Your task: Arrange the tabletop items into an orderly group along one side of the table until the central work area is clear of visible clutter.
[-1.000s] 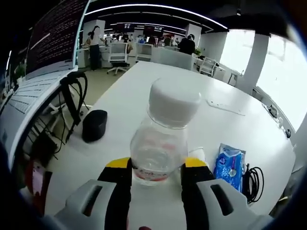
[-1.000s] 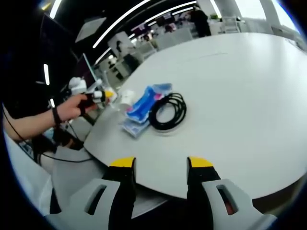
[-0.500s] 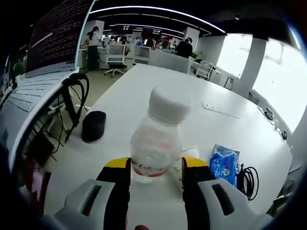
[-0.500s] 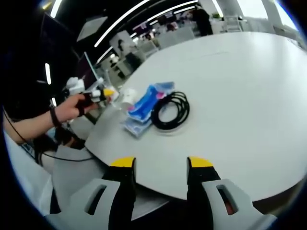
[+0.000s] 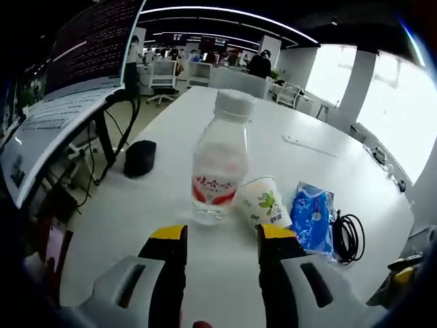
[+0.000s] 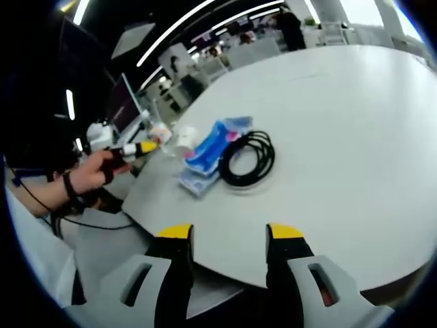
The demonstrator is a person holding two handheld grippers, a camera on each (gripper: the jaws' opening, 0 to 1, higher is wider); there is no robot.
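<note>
Bottle point(image 5: 220, 164) stands at twelve o'clock, clear of the left gripper point(image 5: 220, 234)'s parted jaws; right gripper point(image 6: 229, 232) gapes empty. A careless nudge could topple it onto the cup point(image 5: 263, 200).

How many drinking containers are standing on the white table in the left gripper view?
2. A clear water bottle with a white cap stands upright near the table edge, and a paper cup stands just beside it, next to the blue packet. Others may be hidden.
</note>
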